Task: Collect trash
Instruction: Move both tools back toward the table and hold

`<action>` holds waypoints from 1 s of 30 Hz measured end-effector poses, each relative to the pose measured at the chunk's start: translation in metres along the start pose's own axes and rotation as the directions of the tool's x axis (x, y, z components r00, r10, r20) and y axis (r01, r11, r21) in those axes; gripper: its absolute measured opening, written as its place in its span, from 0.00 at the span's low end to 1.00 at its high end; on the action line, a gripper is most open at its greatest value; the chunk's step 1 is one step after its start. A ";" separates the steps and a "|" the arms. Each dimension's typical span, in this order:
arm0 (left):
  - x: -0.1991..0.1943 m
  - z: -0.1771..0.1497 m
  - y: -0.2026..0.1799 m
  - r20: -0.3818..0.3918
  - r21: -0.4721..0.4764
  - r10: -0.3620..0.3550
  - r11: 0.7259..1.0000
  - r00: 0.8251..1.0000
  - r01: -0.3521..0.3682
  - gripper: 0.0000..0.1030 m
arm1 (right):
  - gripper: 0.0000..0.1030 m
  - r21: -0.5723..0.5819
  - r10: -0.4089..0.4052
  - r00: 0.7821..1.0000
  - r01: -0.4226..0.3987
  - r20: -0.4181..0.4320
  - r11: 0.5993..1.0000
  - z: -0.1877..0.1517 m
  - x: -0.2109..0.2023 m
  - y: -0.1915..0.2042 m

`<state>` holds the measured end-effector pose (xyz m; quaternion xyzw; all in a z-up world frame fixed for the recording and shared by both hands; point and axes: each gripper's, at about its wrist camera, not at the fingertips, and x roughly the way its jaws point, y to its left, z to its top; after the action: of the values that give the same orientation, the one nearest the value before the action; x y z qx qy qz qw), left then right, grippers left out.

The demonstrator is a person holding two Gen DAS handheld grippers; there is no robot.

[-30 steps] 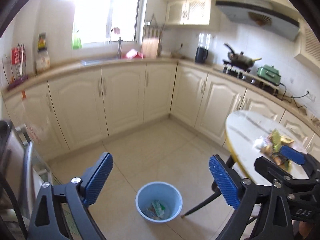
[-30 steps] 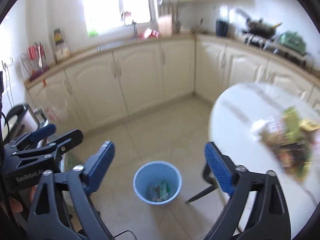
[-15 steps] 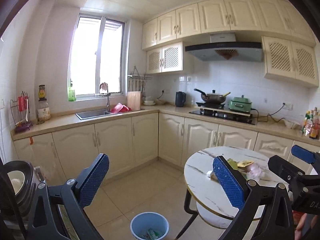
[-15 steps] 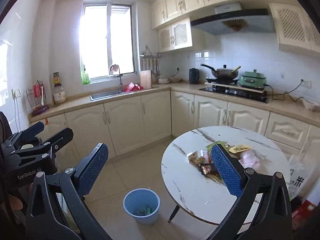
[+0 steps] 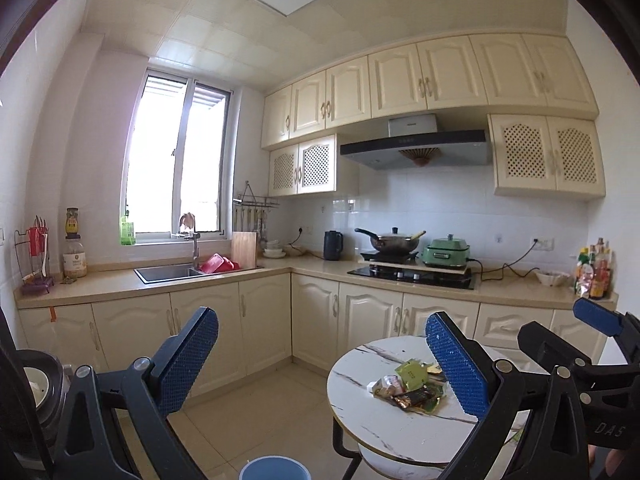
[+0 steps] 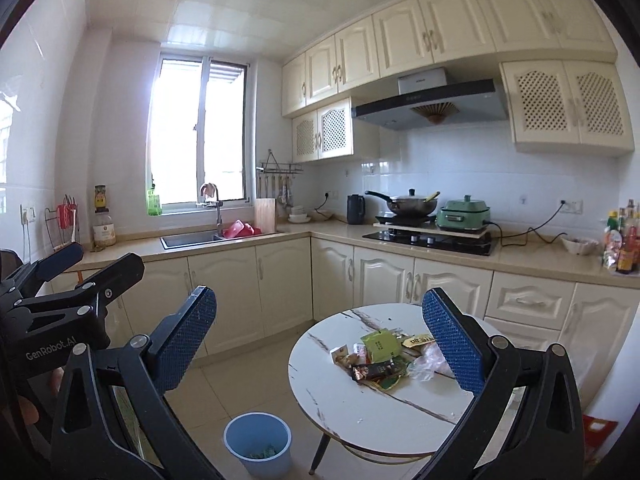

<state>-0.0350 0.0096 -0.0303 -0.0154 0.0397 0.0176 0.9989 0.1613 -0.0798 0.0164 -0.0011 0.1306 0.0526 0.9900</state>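
A heap of snack wrappers [image 5: 412, 388] [image 6: 384, 356] lies on the round white marble table [image 5: 384, 424] [image 6: 360, 400]. On the floor left of the table stands a light blue bin [image 6: 258, 442] [image 5: 274, 469] with a few scraps inside. My left gripper [image 5: 320, 360] is open and empty, held high and well back from the table. My right gripper [image 6: 320, 340] is open too, nothing between its blue pads, also raised and away from the heap. Each gripper shows at the edge of the other's view.
Cream cabinets and a counter run along the back and right walls, with a sink [image 6: 192, 238], a hob with a wok [image 6: 412, 204] and a green cooker [image 6: 464, 210]. A dark appliance [image 5: 32, 392] stands close at the left. Tiled floor lies between cabinets and table.
Both views have tilted up from the floor and bin to the whole kitchen. The bin has slid to the bottom edge and the table with wrappers now sits lower right. Both grippers stayed open.
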 end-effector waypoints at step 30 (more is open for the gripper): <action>0.008 0.008 -0.002 -0.022 0.047 -0.025 0.999 0.999 0.026 0.99 | 1.00 0.005 -0.043 0.999 0.043 0.021 0.999 0.000 -0.014 -0.013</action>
<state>-0.0261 0.0080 -0.0226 0.0075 0.0507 0.0039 0.9987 0.1497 -0.0940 0.0202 -0.0012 0.1200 0.0312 0.9923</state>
